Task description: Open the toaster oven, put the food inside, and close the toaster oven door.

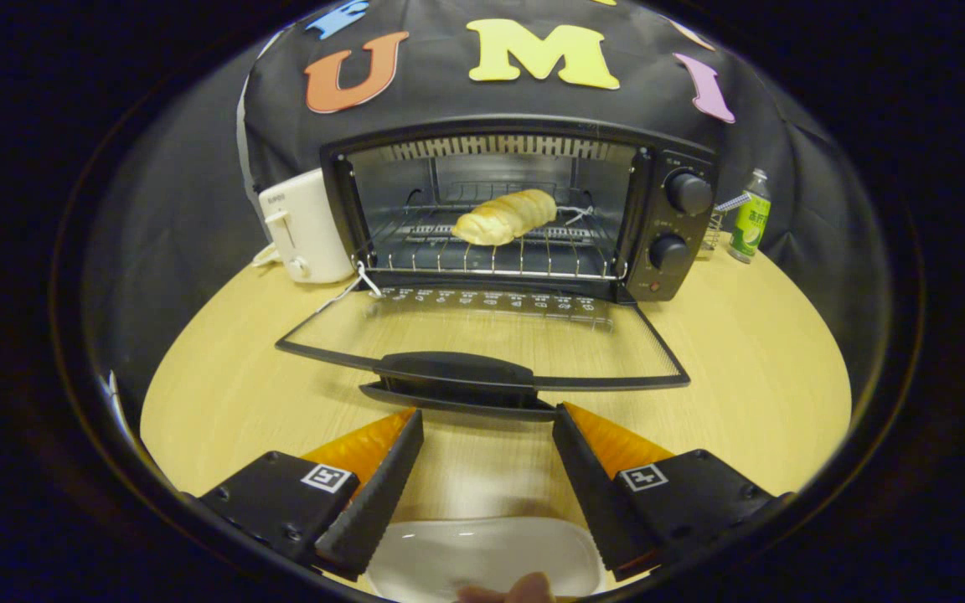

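A black toaster oven stands at the back of the round wooden table, its glass door folded down flat toward me. A golden bread roll lies on the wire rack inside. The door's black handle sits just ahead of my fingertips. My gripper is open, its two fingers spread wide with nothing between them but bare table. A white plate lies below and between the fingers, close to me.
A white pop-up toaster stands left of the oven, touching its side. A green bottle and a small wire holder stand to the oven's right. A fingertip shows at the plate's near rim. Bare tabletop flanks the door.
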Demonstrator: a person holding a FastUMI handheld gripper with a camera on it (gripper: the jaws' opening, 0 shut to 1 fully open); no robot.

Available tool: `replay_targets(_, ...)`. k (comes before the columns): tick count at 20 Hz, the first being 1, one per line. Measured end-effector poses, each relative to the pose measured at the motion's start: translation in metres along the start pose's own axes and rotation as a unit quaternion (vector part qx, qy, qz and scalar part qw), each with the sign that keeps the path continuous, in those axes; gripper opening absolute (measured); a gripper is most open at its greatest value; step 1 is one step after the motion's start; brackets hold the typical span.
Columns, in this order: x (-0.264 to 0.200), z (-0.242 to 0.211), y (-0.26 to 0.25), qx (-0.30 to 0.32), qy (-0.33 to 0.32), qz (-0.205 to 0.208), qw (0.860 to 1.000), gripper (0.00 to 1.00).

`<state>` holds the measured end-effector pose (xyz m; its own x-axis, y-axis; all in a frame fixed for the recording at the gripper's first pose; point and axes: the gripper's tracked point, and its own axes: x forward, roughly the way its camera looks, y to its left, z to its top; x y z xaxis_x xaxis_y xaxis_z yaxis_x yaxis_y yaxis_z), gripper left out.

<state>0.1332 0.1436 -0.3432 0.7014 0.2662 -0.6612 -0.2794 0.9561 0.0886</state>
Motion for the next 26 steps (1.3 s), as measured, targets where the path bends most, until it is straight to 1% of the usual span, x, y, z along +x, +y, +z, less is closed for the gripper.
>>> replay_targets(4, -0.014, 0.036, 0.002, 0.001, -0.050, 0.005, 0.999, 1.00)
replay_targets(8, -0.017, 0.075, 0.002, 0.023, -0.097, 0.025, 0.995, 1.00)
replay_targets(9, -0.015, 0.087, 0.002, 0.023, -0.110, 0.026, 0.993, 1.00)
replay_targets(11, -0.015, 0.105, -0.005, 0.018, -0.128, 0.008, 0.992, 1.00)
replay_targets(13, -0.025, 0.119, 0.000, 0.022, -0.142, 0.014, 0.989, 1.00)
replay_targets(15, -0.043, 0.132, 0.001, 0.022, -0.167, 0.010, 0.986, 1.00)
replay_targets(18, -0.072, 0.145, 0.006, 0.030, -0.183, 0.007, 0.983, 1.00)
replay_targets(21, -0.112, 0.163, 0.013, 0.026, -0.207, 0.006, 0.978, 1.00)
replay_targets(26, -0.185, 0.178, 0.020, -0.006, -0.240, -0.005, 0.971, 1.00)
